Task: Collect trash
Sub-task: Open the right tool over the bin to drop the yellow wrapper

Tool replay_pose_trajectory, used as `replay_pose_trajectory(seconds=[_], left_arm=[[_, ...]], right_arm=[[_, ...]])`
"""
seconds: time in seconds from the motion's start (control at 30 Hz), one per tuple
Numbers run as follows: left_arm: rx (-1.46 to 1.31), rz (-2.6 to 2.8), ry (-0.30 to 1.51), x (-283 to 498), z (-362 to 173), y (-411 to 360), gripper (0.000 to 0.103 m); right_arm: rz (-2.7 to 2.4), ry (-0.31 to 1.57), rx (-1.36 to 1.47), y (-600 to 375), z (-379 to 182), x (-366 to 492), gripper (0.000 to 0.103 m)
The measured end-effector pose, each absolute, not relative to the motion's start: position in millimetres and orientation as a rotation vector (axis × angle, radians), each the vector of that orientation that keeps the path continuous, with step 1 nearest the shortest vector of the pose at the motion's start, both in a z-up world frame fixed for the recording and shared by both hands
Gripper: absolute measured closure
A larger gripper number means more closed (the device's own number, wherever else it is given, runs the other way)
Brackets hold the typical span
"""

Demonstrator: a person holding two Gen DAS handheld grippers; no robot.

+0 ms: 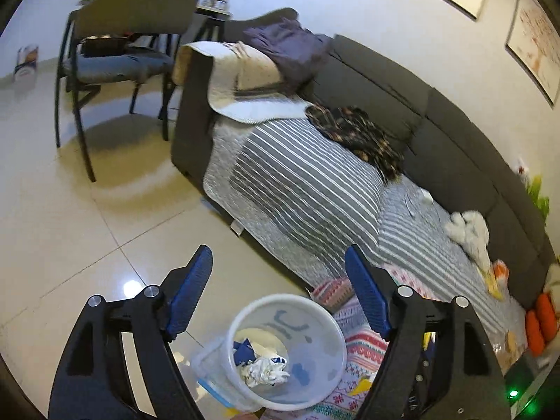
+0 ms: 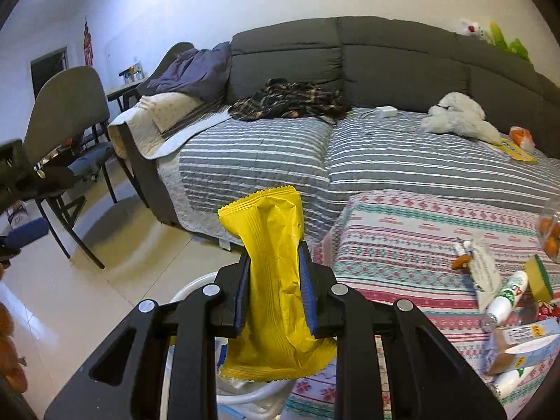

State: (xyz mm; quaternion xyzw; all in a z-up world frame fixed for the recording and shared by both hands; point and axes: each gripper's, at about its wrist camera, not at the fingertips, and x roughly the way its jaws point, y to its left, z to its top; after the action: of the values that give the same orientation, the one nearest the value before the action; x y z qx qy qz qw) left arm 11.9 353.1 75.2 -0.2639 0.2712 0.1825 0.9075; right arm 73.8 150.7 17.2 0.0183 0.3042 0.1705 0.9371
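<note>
Right hand-held gripper (image 2: 274, 280) pinches a crinkled yellow wrapper (image 2: 274, 280); left hand-held gripper (image 1: 280, 280) gapes, empty

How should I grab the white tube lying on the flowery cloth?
Take the white tube across its middle, coming down from above. It lies flat and slanted on the cloth, so its round sides are bare for two fingers. A yellow sponge crowds its top end, so stay lower.

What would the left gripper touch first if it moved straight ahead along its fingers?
Probably the grey-and-white striped quilt on the dark grey sofa. The open left gripper points at its front edge, above the translucent white plastic bin; depth is unclear.
</note>
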Motion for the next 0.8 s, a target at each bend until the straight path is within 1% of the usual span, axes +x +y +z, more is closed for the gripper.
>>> replay_pose_trajectory(seconds=[0.3,0.4,0.47,0.53,0.6,0.73,0.8], left_arm=[[-0.566,0.497,0.489,-4.5,86.1,377.1,0.028],[-0.58,0.51,0.476,-8.9,87.6,381.3,0.026],[-0.583,0.522,0.469,-10.6,88.5,383.1,0.026],[-0.583,0.53,0.467,-10.7,88.6,384.5,0.026],[-0.588,0.537,0.469,-10.0,87.4,387.2,0.026],[-0.588,0.545,0.476,-10.5,85.9,389.5,0.026],[-0.586,0.55,0.485,-9.2,84.9,386.8,0.023]], right_arm=[[0.398,0.651,0.011,187.0,6.9,82.6,0.077],[0.412,0.661,-0.008,198.1,2.7,83.9,0.075],[0.416,0.666,-0.02,204.7,0.4,84.2,0.071],[0.404,0.671,-0.037,210.7,-2.2,84.4,0.062],[0.398,0.679,-0.043,214.4,-3.9,84.9,0.056],[0.371,0.69,-0.046,213.8,-5.1,87.3,0.042],[0.351,0.689,-0.043,210.6,-4.4,87.8,0.037]])
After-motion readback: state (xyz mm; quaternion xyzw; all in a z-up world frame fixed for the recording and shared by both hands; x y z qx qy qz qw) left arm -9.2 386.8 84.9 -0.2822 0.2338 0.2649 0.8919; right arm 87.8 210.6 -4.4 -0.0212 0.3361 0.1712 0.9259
